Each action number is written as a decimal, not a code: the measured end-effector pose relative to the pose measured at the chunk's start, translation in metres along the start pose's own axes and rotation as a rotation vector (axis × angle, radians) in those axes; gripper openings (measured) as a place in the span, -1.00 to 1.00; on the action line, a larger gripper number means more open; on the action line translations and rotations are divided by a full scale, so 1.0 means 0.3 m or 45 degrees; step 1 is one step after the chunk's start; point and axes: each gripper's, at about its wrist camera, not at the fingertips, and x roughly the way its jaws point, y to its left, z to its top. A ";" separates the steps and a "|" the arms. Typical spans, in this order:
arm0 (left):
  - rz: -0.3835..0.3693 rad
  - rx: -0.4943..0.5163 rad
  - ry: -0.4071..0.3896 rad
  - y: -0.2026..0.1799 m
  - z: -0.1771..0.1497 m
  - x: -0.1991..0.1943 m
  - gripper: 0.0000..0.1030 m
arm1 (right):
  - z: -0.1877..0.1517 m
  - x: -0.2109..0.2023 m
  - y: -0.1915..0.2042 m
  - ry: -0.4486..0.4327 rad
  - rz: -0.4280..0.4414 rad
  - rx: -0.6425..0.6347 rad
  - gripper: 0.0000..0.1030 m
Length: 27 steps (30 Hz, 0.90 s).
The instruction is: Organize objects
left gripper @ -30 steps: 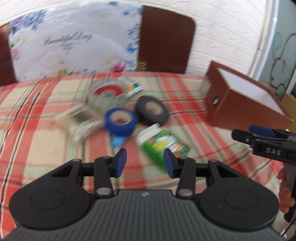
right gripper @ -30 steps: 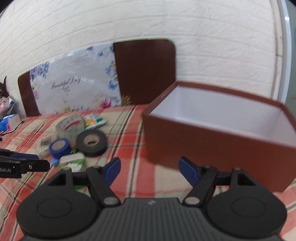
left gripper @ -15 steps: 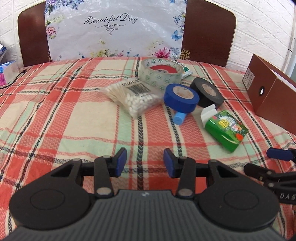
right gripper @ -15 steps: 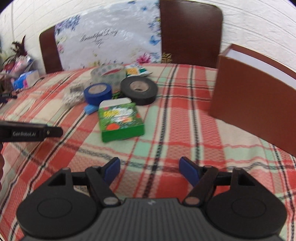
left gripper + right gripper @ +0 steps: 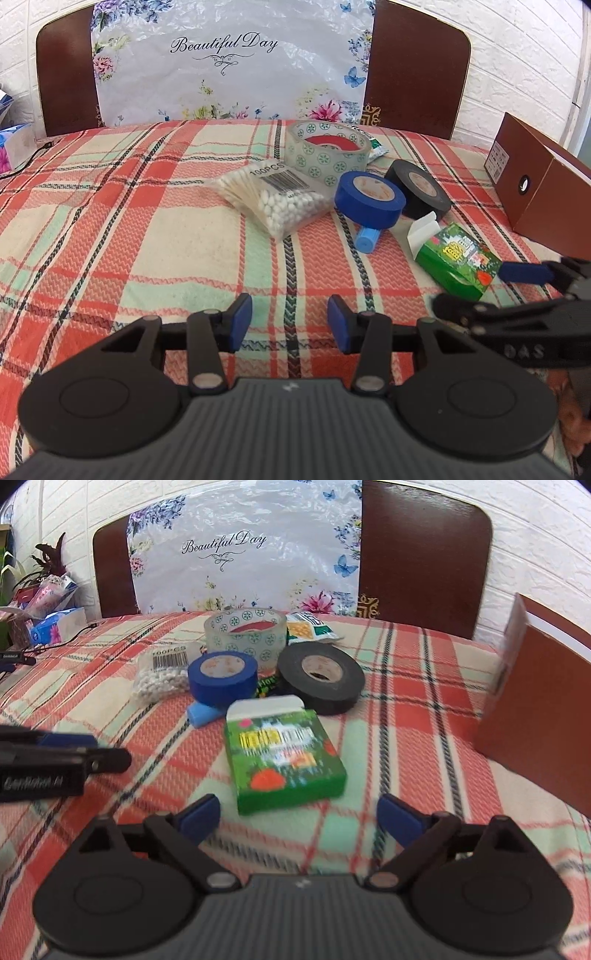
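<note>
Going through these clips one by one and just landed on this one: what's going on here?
A person holds a gripper in each hand over a plaid-covered table, sorting small items. The right gripper, its jaws opening, is lined up on the green box, which lies just ahead of its fingertips, not yet between them. The left gripper is open and empty. The blue tape, black tape, clear tape and bag of cotton swabs lie clustered on the cloth. The brown box stands at the right.

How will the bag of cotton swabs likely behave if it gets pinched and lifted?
The bag of cotton swabs looks like thin clear plastic, so it would probably crumple and sag. The loose swabs inside may shift toward the low end. It is likely very light, and its glossy film could slip.
</note>
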 end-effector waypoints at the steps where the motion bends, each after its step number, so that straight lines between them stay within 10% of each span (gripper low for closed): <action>1: 0.001 -0.001 0.001 0.000 0.000 -0.001 -0.08 | 0.013 0.014 0.004 -0.001 0.003 -0.002 0.84; 4: 0.014 0.003 0.008 -0.003 0.000 -0.003 -0.07 | 0.029 0.025 0.018 -0.018 0.048 -0.032 0.24; 8: -0.005 -0.007 0.060 -0.014 0.010 -0.025 -0.07 | -0.013 -0.035 0.037 -0.022 0.033 -0.105 0.21; 17: -0.557 -0.087 0.345 -0.230 0.010 -0.051 -0.07 | -0.201 -0.254 -0.045 -0.043 -0.040 -0.062 0.31; 21: -0.591 -0.049 0.438 -0.361 -0.006 -0.013 -0.06 | -0.211 -0.262 -0.073 -0.030 -0.033 -0.004 0.54; 27: -0.603 0.097 0.367 -0.513 0.113 -0.039 -0.26 | -0.210 -0.293 -0.092 -0.105 -0.053 0.013 0.19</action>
